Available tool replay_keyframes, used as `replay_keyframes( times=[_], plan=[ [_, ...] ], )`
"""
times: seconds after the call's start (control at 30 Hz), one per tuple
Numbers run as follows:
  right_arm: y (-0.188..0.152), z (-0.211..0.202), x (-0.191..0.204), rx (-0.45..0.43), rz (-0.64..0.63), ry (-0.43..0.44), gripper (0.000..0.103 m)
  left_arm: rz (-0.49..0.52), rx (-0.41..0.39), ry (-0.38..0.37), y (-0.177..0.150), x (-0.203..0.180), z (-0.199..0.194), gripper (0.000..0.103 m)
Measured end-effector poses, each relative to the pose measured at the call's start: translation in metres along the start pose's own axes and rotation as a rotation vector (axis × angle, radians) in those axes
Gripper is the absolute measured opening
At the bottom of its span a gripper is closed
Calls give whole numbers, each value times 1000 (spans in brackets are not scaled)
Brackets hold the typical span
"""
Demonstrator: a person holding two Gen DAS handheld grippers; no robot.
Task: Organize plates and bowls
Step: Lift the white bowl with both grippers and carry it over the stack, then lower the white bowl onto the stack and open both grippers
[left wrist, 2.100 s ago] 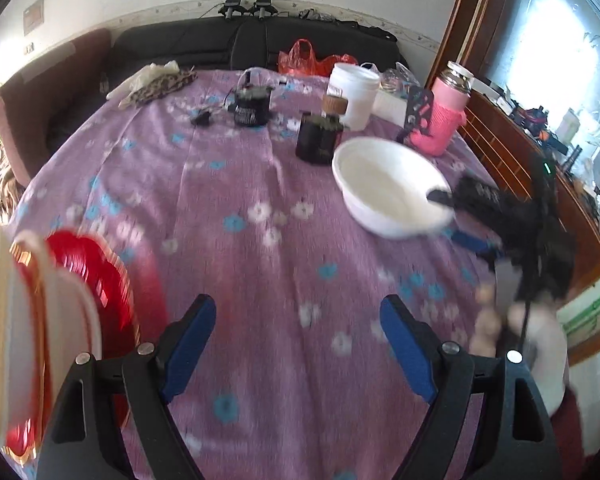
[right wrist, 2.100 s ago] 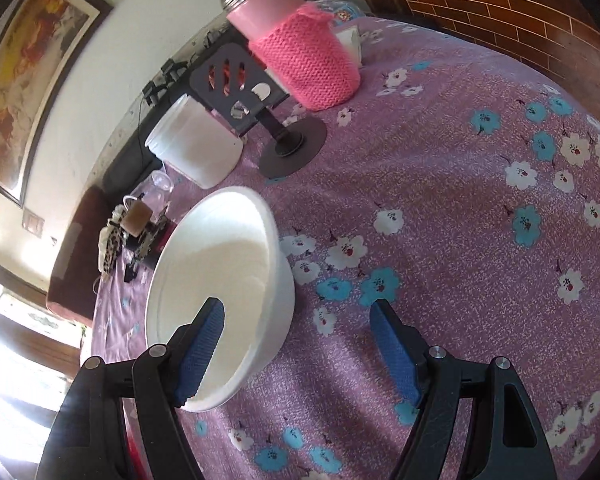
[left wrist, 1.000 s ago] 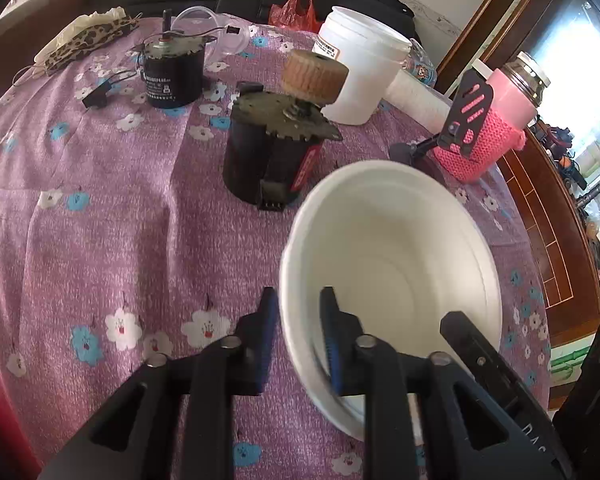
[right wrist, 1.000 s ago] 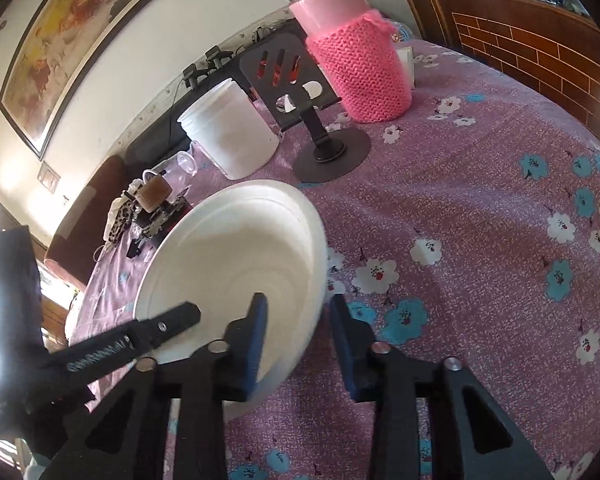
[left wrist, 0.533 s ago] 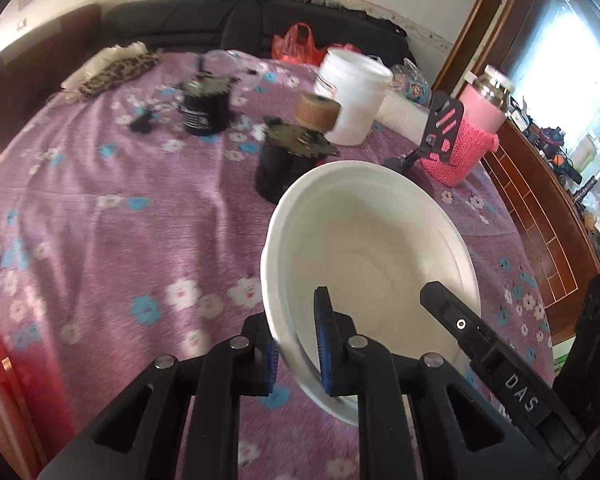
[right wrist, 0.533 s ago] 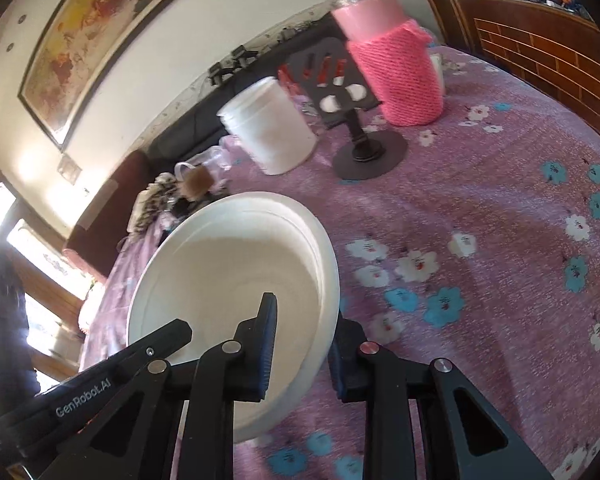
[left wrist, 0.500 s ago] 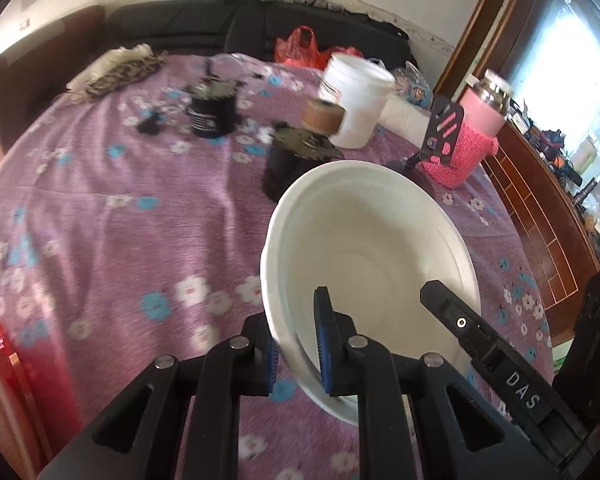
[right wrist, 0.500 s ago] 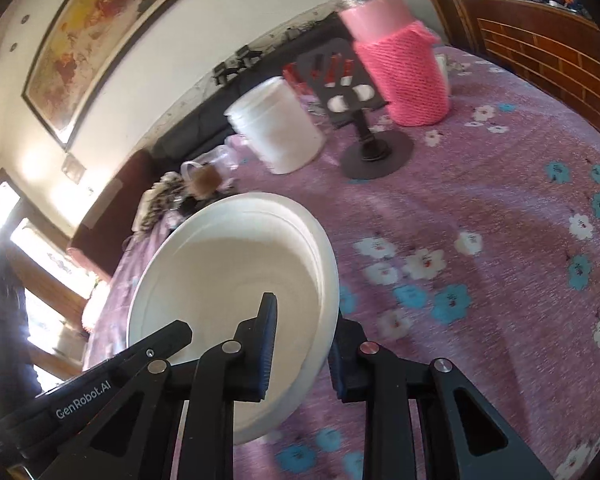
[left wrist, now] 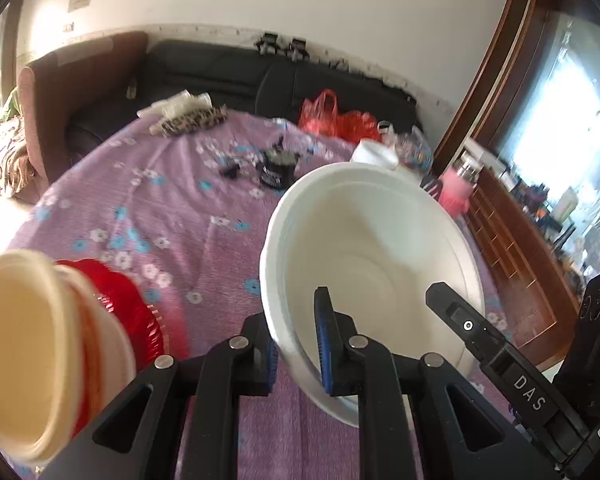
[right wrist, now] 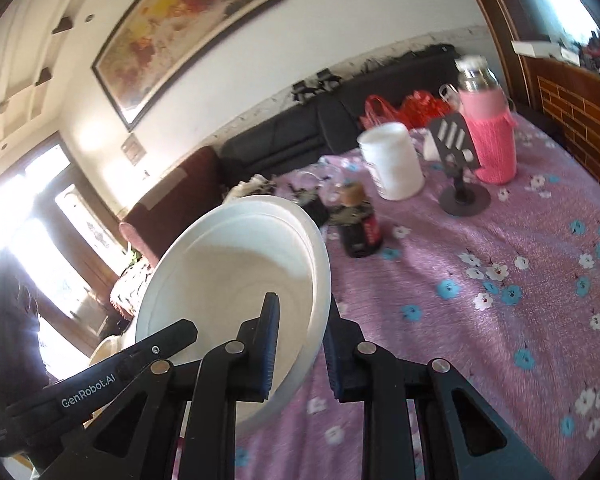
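A large white bowl point(left wrist: 376, 256) is held up above the purple flowered table, and it also shows in the right wrist view point(right wrist: 236, 276). My left gripper point(left wrist: 298, 344) is shut on its left rim. My right gripper point(right wrist: 298, 344) is shut on its opposite rim. Each gripper's finger reaches into the other's view across the bowl. At the left, a stack of cream bowls point(left wrist: 28, 344) stands next to red plates point(left wrist: 128, 304) on the table's near left.
The purple flowered tablecloth point(left wrist: 160, 216) holds a black motor point(left wrist: 278, 172), a white tub point(right wrist: 392, 164), a pink knitted bottle point(right wrist: 488, 136), a black phone stand point(right wrist: 460, 176) and a dark jar with a cork lid point(right wrist: 358, 228). A black sofa point(left wrist: 260, 80) lies behind.
Both grippers have lifted the white bowl higher off the table and carried it left, towards the cream and red stack, which has come into the left wrist view.
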State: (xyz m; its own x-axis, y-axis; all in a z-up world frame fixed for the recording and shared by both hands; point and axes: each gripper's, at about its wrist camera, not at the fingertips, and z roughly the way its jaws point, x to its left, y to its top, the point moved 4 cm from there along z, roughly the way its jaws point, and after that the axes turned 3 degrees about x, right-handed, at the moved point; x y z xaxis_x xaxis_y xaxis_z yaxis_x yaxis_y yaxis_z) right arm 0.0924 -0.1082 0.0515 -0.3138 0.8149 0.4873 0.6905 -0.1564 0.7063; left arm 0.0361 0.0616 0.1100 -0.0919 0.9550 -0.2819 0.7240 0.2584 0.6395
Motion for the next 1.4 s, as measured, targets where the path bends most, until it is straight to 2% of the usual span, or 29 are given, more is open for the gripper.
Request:
replay_keyframes(
  times=[0.17,0.33,0.63,0.9,1.4],
  plan=[
    [-9,-26,42,-27,-63,13,23,-35,-71,-6,-10,21,-48,15],
    [-16,-35,95,-23,-136,49,23,-82,-121,27,-18,54,-84,15],
    [-40,-13,174,27,-245,98,23,-219,-190,77,-25,129,-130,16],
    [-58,20,209,83,-297,106,23,-251,-225,170,-30,169,-141,16],
    [-73,60,225,153,-345,47,23,-230,-181,270,-31,199,-120,16]
  ],
)
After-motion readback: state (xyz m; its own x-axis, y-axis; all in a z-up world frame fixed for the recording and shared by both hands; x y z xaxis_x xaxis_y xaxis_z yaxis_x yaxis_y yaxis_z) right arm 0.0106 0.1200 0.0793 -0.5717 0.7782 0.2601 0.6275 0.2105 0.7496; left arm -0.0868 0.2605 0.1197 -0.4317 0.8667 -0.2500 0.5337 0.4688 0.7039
